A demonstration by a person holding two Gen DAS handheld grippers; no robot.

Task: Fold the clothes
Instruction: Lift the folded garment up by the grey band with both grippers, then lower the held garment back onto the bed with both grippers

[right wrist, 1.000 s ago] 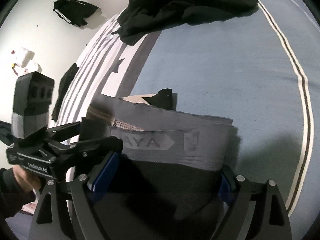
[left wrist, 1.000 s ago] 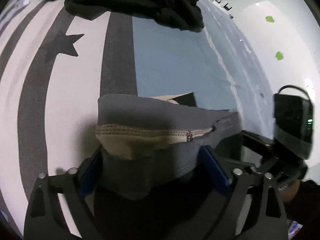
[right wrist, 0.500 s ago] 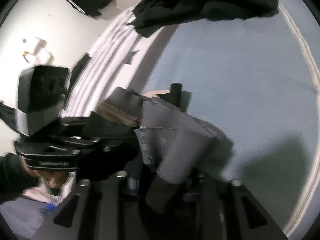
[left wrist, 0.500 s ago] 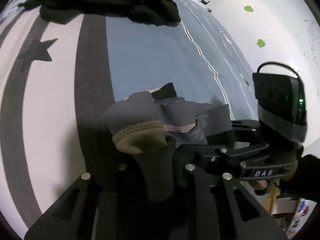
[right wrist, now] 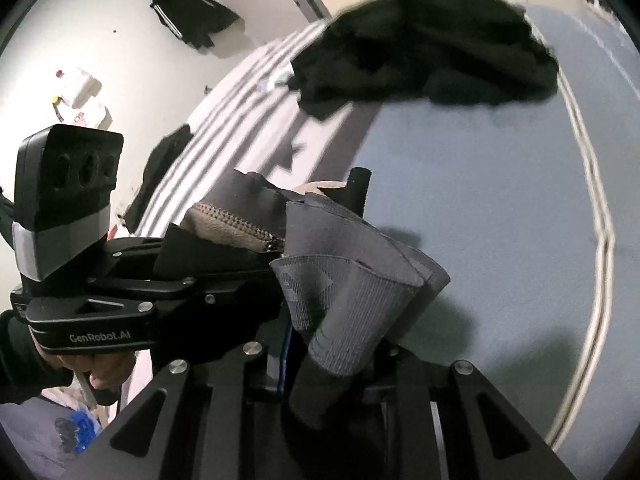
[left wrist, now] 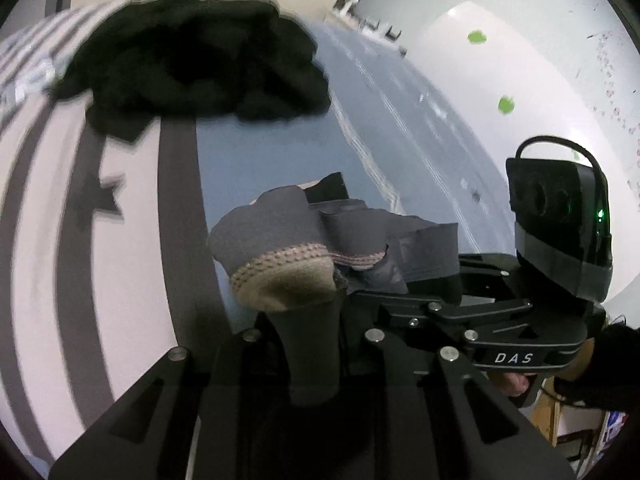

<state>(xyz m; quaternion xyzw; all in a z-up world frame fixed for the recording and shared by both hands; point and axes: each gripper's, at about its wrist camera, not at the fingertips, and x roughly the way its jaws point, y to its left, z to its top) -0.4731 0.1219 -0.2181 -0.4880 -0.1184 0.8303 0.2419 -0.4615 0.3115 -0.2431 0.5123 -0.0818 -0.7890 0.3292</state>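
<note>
Both jaw pairs have just been closing: the left gripper (left wrist: 312, 316) and right gripper (right wrist: 340, 344) are now clamped on the grey garment (left wrist: 280, 232), lifted off the blanket (left wrist: 260, 160). The fold can proceed. At 11 o'clock, wall-hung clothing (right wrist: 192, 20) is shown only by the right view.

Each camera sits on its own hand-held gripper and looks forward and down, very close to the gray clothing (left wrist: 296, 232) (right wrist: 352, 264). Both see the black pile (left wrist: 200, 60) (right wrist: 432, 56) farther off, and each sees the other hand-held gripper beside it.
</note>
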